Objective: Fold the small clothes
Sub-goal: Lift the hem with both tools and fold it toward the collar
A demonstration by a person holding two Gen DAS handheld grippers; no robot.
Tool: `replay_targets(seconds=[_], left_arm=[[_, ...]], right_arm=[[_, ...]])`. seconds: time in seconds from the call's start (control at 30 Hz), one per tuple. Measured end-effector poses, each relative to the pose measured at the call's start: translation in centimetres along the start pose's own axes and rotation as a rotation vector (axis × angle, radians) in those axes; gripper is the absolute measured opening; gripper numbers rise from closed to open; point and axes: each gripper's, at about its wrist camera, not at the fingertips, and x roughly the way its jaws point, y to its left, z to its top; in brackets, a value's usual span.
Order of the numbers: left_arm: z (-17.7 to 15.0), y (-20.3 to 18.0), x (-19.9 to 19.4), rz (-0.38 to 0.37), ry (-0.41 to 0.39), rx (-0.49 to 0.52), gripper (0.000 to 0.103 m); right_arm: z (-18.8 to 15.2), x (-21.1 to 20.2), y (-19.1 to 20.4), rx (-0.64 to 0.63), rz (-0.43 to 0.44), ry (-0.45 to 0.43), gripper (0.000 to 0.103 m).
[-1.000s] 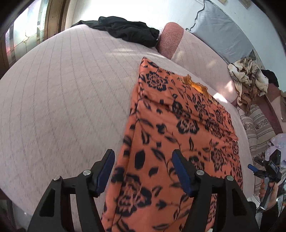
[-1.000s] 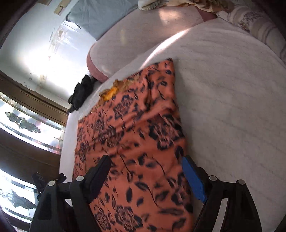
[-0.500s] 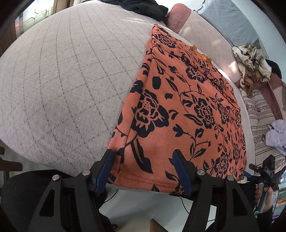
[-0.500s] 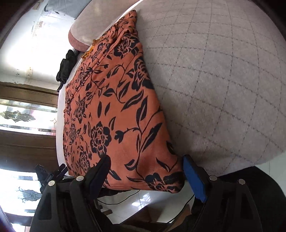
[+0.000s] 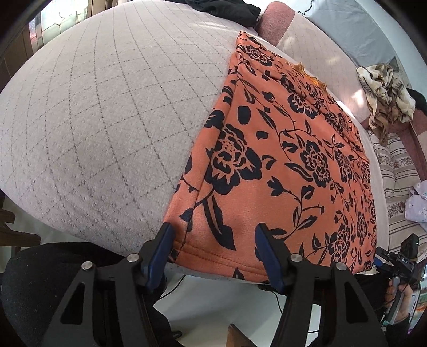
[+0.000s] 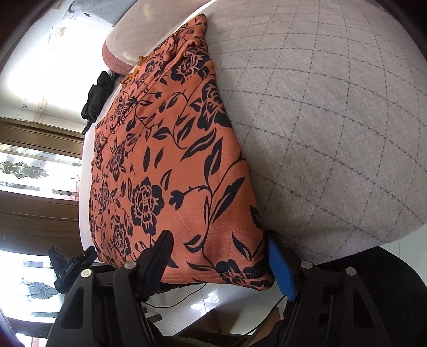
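An orange garment with a black flower print [image 5: 288, 160] lies flat along the grey quilted bed [image 5: 106, 106], its near hem hanging at the bed's front edge. My left gripper [image 5: 216, 253] is open, its jaws on either side of the hem's left corner. My right gripper [image 6: 218, 264] is open, its jaws on either side of the hem's right corner of the same garment [image 6: 170, 160]. Neither gripper has closed on the cloth. The right gripper also shows in the left wrist view [image 5: 395, 261].
A black garment [image 5: 226, 10] lies at the far end of the bed by a pink pillow [image 5: 275, 26]. A patterned cloth pile [image 5: 384, 88] and striped bedding [image 5: 397, 170] lie at the right. White floor [image 5: 213, 307] lies below the bed edge.
Both grippers have drawn back from above the garment's middle to its near hem at the bed edge. Both stayed open. The garment lies as before.
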Motion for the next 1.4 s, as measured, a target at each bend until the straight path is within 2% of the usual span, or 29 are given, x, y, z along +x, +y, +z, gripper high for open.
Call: replay_targets(seconds=[0.03, 0.07, 0.1, 0.13, 0.23, 0.3, 0.5, 0.53, 0.6, 0.67, 0.77, 0.8, 0.83, 0.87, 0.9, 0.97, 1.03, 1.1, 1.17, 1.2, 1.3, 1.33, 1.37, 1.4], left_arm=[[0.0, 0.0, -0.1, 0.019, 0.001, -0.007, 0.045], [0.0, 0.2, -0.4, 0.019, -0.001, -0.021, 0.04], [0.0, 0.4, -0.6, 0.0, -0.009, -0.033, 0.04], [0.1, 0.6, -0.8, -0.017, -0.02, -0.041, 0.042], [-0.1, 0.5, -0.2, 0.012, -0.001, -0.021, 0.059], [-0.3, 0.0, -0.2, 0.022, -0.006, 0.001, 0.062], [-0.6, -0.6, 0.2, 0.041, -0.008, 0.048, 0.063], [-0.6, -0.6, 0.3, 0.049, -0.008, 0.054, 0.061], [-0.6, -0.5, 0.2, 0.075, -0.009, 0.055, 0.049], [-0.6, 0.1, 0.1, 0.1, -0.012, 0.042, 0.026], [-0.6, 1.0, -1.2, 0.073, -0.029, 0.021, 0.023], [-0.7, 1.0, -1.8, 0.076, -0.046, 0.022, 0.025], [-0.7, 1.0, -2.1, 0.09, -0.059, 0.032, 0.035], [-0.7, 0.9, -2.1, 0.105, -0.062, 0.048, 0.056], [-0.7, 0.7, -1.9, 0.124, -0.063, 0.066, 0.063], [-0.7, 0.3, -1.0, 0.178, -0.061, 0.084, 0.065], [-0.7, 0.0, 0.4, 0.155, 0.009, 0.092, 0.064], [-1.1, -0.7, 0.6, 0.136, 0.009, 0.104, 0.059], [-1.4, -1.5, 0.7, 0.138, 0.017, 0.15, 0.021], [-1.4, -1.5, 0.6, 0.101, 0.025, 0.142, 0.014], [-1.2, -1.3, 0.4, 0.063, 0.03, 0.118, 0.012], [-1.2, -1.2, 0.2, 0.052, 0.027, 0.109, 0.011], [-1.1, -1.1, -0.1, 0.038, 0.021, 0.102, 0.011], [-1.0, -0.9, -0.6, 0.02, 0.011, 0.093, 0.011]], right_arm=[[-0.1, -0.1, 0.1, 0.0, 0.001, 0.001, 0.055], [-0.1, -0.2, 0.0, 0.004, 0.008, 0.0, 0.051], [-0.1, -0.3, -0.1, 0.01, 0.011, -0.004, 0.051], [-0.1, -0.3, -0.2, 0.01, 0.002, -0.011, 0.051], [0.2, 0.0, -0.2, 0.009, -0.014, 0.001, 0.056], [0.3, 0.1, 0.1, -0.004, -0.013, 0.002, 0.062], [0.2, 0.4, -0.1, -0.007, -0.001, -0.001, 0.063], [0.2, 0.4, 0.0, -0.014, -0.005, -0.001, 0.061], [0.2, 0.4, 0.2, -0.027, -0.015, 0.002, 0.061], [0.2, 0.4, 0.4, -0.035, -0.023, 0.003, 0.058], [0.2, 0.5, 0.5, -0.043, -0.03, 0.005, 0.058], [0.2, 0.5, 0.4, -0.035, -0.025, 0.004, 0.058], [0.2, 0.5, 0.2, -0.025, -0.017, 0.002, 0.058], [0.2, 0.5, 0.1, -0.019, -0.012, 0.002, 0.059], [0.3, 0.6, 0.0, -0.016, -0.01, 0.002, 0.059], [0.3, 0.6, 0.2, -0.02, -0.016, 0.001, 0.06], [0.3, 0.6, 0.3, -0.024, -0.019, 0.0, 0.06], [0.3, 0.6, 0.2, -0.023, -0.016, -0.002, 0.06], [0.2, 0.5, 0.3, -0.028, -0.017, -0.003, 0.06], [0.2, 0.5, 0.3, -0.033, -0.019, -0.003, 0.059], [0.2, 0.6, 0.6, -0.048, -0.026, 0.003, 0.054], [0.2, 0.6, 0.7, -0.052, -0.028, 0.008, 0.043], [0.3, 0.7, 0.7, -0.054, -0.027, 0.016, 0.025], [0.3, 0.7, 0.6, -0.05, -0.023, 0.024, 0.022]])
